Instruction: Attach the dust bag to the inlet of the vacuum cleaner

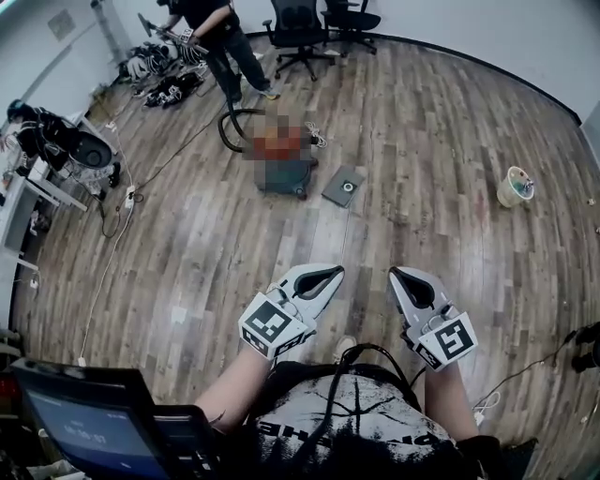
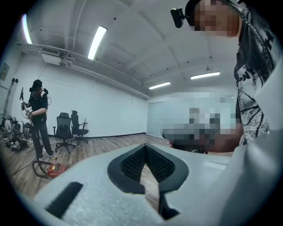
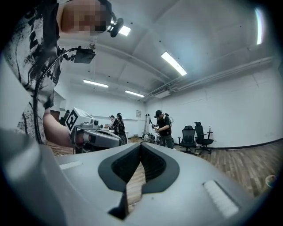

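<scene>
Nearest, at the lower left, a dark screen (image 1: pixel 84 427) glows blue. Just beyond it the person holds the left gripper (image 1: pixel 334 273) and the right gripper (image 1: pixel 395 274) side by side above the floor. Each has its jaws pressed together with nothing between them. The floor (image 1: pixel 450 141) is brown wood planking, bounded by white walls (image 1: pixel 525 37).

Farther out, mid-room, the dust bag (image 1: pixel 344 186) lies flat on the planks, a grey square panel with a round opening. It sits just right of the vacuum cleaner (image 1: pixel 286 174), whose dark body has a black hose (image 1: pixel 228 129) looping off to the left. A pale tub (image 1: pixel 516 186) stands well right. At the far side are a person (image 1: pixel 220 37) and two black office chairs (image 1: pixel 298 28).
</scene>
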